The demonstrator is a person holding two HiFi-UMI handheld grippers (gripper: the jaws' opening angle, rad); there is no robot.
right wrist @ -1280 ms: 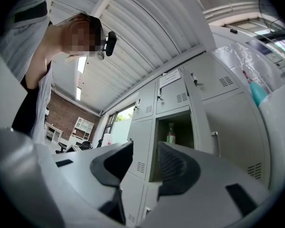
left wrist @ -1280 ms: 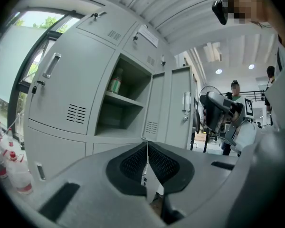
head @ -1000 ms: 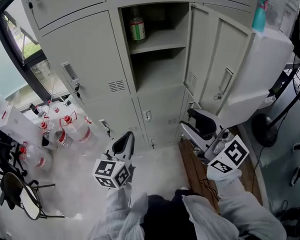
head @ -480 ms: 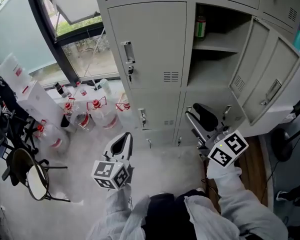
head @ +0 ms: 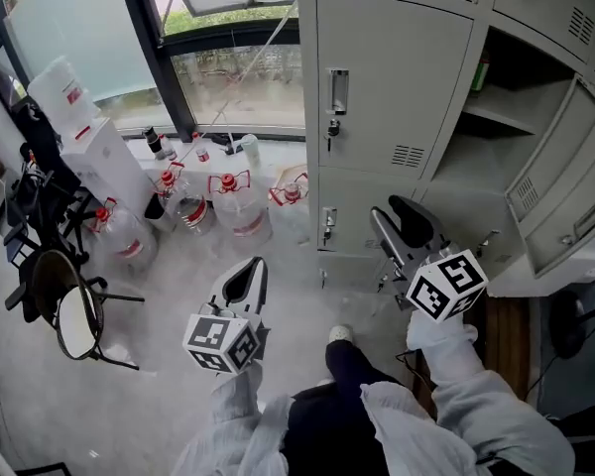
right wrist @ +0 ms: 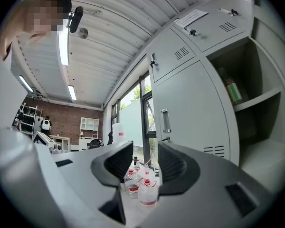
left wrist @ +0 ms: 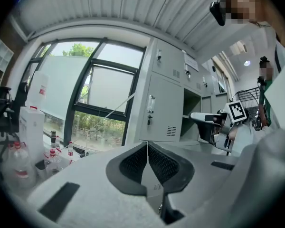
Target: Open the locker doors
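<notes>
A grey bank of lockers (head: 397, 87) stands ahead. Its tall left door (head: 377, 77) is closed, with a handle (head: 337, 92) near its left edge. To the right a door (head: 565, 196) hangs open on a shelved compartment (head: 496, 117). A small lower door (head: 352, 221) is closed. My left gripper (head: 244, 284) is shut and empty, held above the floor well short of the lockers. My right gripper (head: 405, 222) is open and empty, close to the lower doors. In the right gripper view the closed door's handle (right wrist: 165, 120) and a bottle (right wrist: 232, 90) on the shelf show.
Several water jugs (head: 240, 204) with red caps stand on the floor by the window (head: 228, 58), left of the lockers. White boxes (head: 94, 152) and a black chair (head: 64, 305) sit at the far left. A wooden strip (head: 501, 330) lies at the right.
The head view has swung left: the lockers have slid right, and the window, jugs and chair have come into view. Both grippers keep about the same places in the view.
</notes>
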